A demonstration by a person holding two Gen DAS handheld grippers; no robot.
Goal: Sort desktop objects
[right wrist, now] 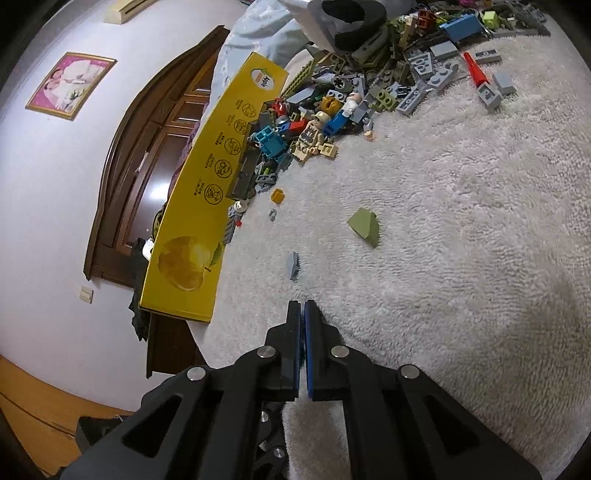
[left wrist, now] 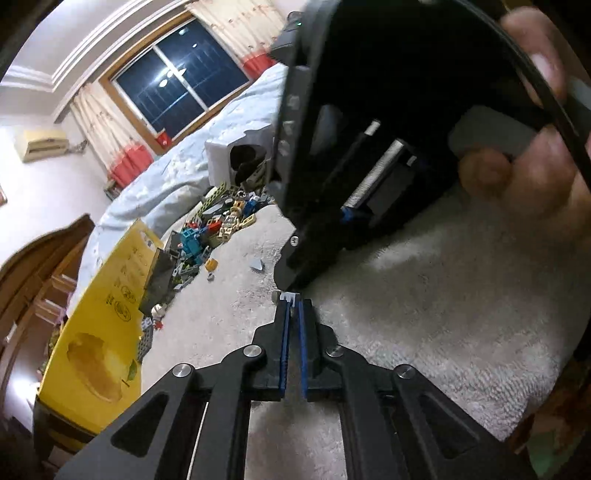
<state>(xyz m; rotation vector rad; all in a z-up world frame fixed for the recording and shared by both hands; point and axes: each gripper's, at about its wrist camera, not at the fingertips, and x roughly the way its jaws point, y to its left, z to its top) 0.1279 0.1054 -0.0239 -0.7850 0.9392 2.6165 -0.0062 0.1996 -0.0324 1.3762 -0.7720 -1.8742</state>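
A heap of loose toy bricks and minifigures (right wrist: pixel 332 103) lies on a white fluffy cloth (right wrist: pixel 443 240), far from both grippers; it also shows in the left wrist view (left wrist: pixel 214 229). An olive slope brick (right wrist: pixel 364 227) and a small grey brick (right wrist: pixel 293 264) lie apart from it, just ahead of my right gripper (right wrist: pixel 302 303), which is shut with nothing between its pads. My left gripper (left wrist: pixel 295 301) shows a narrow slit between its pads. A tiny white piece (left wrist: pixel 289 296) sits at its tip; whether it is pinched is unclear. The right gripper (left wrist: pixel 291 281), held by a hand (left wrist: pixel 517 177), looms directly ahead.
A yellow cardboard box (right wrist: pixel 207 192) stands along the left edge of the cloth, against the heap. A white box with a black insert (right wrist: pixel 332 22) sits behind the bricks. A red cone piece (right wrist: pixel 476 72) lies at the far right. A bed with pale blue covers (left wrist: pixel 192 162) lies beyond.
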